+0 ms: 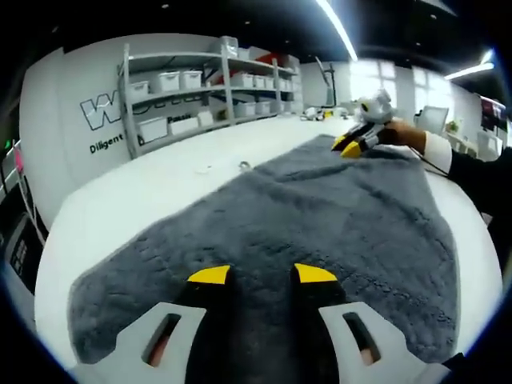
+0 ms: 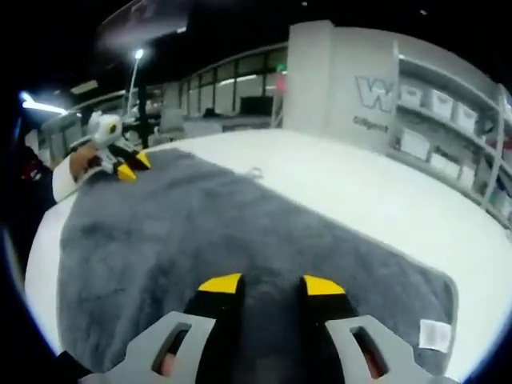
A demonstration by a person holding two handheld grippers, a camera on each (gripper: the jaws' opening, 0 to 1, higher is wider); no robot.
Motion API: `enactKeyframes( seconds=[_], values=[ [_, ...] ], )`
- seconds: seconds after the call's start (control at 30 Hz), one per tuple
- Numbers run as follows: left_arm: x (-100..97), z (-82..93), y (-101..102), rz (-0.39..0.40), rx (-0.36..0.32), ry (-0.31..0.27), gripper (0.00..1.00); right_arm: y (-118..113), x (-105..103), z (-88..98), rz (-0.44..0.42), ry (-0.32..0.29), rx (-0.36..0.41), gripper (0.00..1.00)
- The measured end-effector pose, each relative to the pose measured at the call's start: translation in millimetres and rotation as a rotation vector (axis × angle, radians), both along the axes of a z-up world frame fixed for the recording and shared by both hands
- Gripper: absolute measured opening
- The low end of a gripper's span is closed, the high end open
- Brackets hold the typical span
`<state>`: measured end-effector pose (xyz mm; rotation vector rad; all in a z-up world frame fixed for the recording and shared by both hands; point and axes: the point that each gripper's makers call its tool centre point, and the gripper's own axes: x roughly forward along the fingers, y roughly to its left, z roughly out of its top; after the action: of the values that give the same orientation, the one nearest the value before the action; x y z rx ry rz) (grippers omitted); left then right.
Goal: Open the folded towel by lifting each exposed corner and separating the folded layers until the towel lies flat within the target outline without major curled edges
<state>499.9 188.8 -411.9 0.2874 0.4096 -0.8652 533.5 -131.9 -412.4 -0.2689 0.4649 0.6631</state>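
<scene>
The grey towel lies spread on the white table, apparently one layer, each gripper at an opposite end. The left gripper hovers low over its end with jaws spread, holding nothing. The right gripper is likewise spread and empty, a white label lying nearby. I can't make out any target outline. A risk: closing on the pile and dragging would bunch the cloth or curl an edge back over.
</scene>
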Motion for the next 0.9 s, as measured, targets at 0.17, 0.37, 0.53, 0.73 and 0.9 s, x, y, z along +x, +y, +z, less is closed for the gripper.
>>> enactKeyframes(
  seconds=[0.17, 0.37, 0.53, 0.73, 0.9],
  values=[
    [2.3, 2.4, -3.4, 0.005, -0.036, 0.011, 0.31, -6.0, -1.2, 6.9, -0.001, -0.018, 0.015, 0.24],
    [6.1, 13.1, -9.4, 0.014, -0.127, 0.026, 0.36, -12.6, -2.0, 16.5, -0.02, -0.028, 0.071, 0.24],
    [-0.6, 21.1, -17.9, -0.028, -0.153, 0.022, 0.35, -34.9, 8.8, 26.1, -0.097, -0.087, 0.065, 0.22],
    [-8.4, 22.2, -32.6, -0.09, -0.113, -0.021, 0.32, -80.2, 25.8, 33.6, -0.272, -0.137, 0.145, 0.24],
    [-12.2, 24.9, -39.3, -0.124, -0.112, -0.032, 0.33, -105.0, 34.2, 31.4, -0.345, -0.143, 0.194, 0.21]
  ],
)
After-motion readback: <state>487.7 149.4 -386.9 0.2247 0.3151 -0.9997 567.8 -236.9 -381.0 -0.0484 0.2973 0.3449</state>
